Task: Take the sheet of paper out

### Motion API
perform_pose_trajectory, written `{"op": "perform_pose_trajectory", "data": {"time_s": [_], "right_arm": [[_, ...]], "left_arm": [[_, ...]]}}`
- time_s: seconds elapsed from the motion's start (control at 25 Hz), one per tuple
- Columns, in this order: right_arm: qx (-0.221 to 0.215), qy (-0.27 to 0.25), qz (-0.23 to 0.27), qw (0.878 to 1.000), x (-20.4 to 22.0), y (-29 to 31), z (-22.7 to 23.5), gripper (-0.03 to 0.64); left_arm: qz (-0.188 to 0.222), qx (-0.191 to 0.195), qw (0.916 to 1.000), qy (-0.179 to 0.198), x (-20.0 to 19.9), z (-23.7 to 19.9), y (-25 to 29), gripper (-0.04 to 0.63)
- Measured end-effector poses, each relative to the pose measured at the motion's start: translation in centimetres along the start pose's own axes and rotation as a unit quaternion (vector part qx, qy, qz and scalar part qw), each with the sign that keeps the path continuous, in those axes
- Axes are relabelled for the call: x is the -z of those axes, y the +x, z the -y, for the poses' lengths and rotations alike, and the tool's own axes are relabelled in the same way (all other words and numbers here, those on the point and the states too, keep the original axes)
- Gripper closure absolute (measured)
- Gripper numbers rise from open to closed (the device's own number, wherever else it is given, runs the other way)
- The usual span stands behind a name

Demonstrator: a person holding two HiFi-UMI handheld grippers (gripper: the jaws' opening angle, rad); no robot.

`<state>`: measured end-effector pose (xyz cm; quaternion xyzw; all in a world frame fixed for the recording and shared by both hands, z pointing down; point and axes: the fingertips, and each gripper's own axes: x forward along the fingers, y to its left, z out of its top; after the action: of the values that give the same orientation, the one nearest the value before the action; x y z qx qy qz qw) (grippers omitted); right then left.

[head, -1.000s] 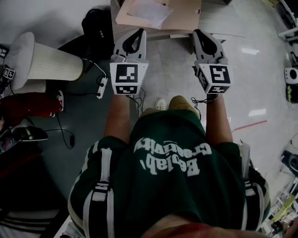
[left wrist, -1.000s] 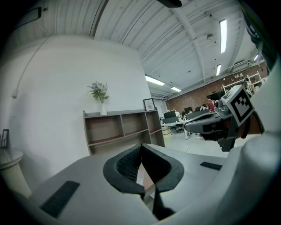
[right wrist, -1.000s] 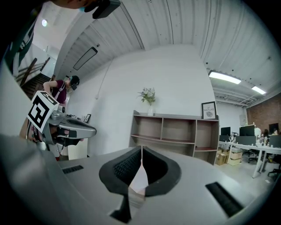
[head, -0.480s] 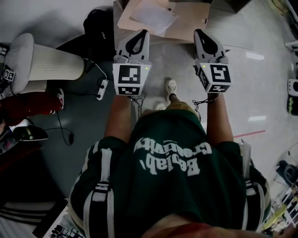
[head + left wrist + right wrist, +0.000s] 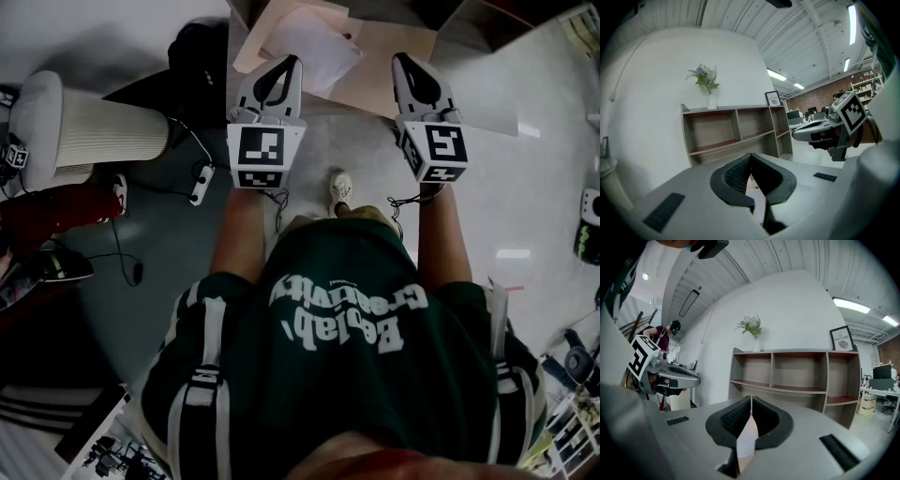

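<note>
left tool [image 5: 285, 62] and right tool [image 5: 406, 62] pressed together, empty; we've stepped closer, sheet of paper [image 5: 314, 42] now nearly within reach.

head view: cardboard [image 5: 389, 66] cut off by the far edge; sheet of paper [image 5: 314, 42] on it has its near left edge partly covered by the left gripper [image 5: 289, 62] tip; shelf unit [image 5: 487, 14] far right cut off, dark | right gripper view: pale sliver [image 5: 746, 441] behind the meeting jaws too narrow to name; person [image 5: 665, 333] far left partly behind the left gripper
</note>
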<state>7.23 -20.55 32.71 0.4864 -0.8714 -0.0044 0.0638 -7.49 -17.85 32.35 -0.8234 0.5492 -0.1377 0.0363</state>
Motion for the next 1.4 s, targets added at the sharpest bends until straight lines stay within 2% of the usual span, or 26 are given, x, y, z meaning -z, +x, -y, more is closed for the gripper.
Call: {"op": "perform_pose_trajectory", "data": {"time_s": [0.24,0.48,0.92,1.0,1.08,1.12,1.4], "right_arm": [[-0.02,-0.001,0.002,1.0,-0.2,2.3,2.3,0.581],[-0.03,0.0,0.003,1.0,0.4,3.4,2.7,0.581],[-0.036,0.005,-0.043,0.998,3.4,4.7,2.5,0.58],[-0.036,0.005,-0.055,0.998,4.1,5.1,2.4,0.566],[-0.04,0.007,-0.072,0.997,5.3,5.4,2.2,0.491],[-0.043,0.008,-0.082,0.996,6.0,5.6,2.0,0.482],[-0.031,0.008,-0.168,0.985,11.4,7.5,1.6,0.482]], "left_arm": [[-0.003,-0.016,0.9999,0.0,-0.8,0.0,2.5,0.577],[-0.005,-0.029,0.9996,-0.002,-0.3,-0.1,3.3,0.576],[-0.021,-0.016,0.9996,-0.006,0.7,-0.4,4.6,0.577],[-0.024,-0.008,0.9997,-0.006,1.0,-0.4,5.2,0.576],[-0.025,0.001,0.9997,-0.003,1.2,-0.2,5.8,0.577],[-0.025,0.005,0.9997,-0.003,1.4,-0.2,6.0,0.577],[-0.034,0.036,0.9986,-0.015,2.5,-0.7,8.4,0.576]]}}
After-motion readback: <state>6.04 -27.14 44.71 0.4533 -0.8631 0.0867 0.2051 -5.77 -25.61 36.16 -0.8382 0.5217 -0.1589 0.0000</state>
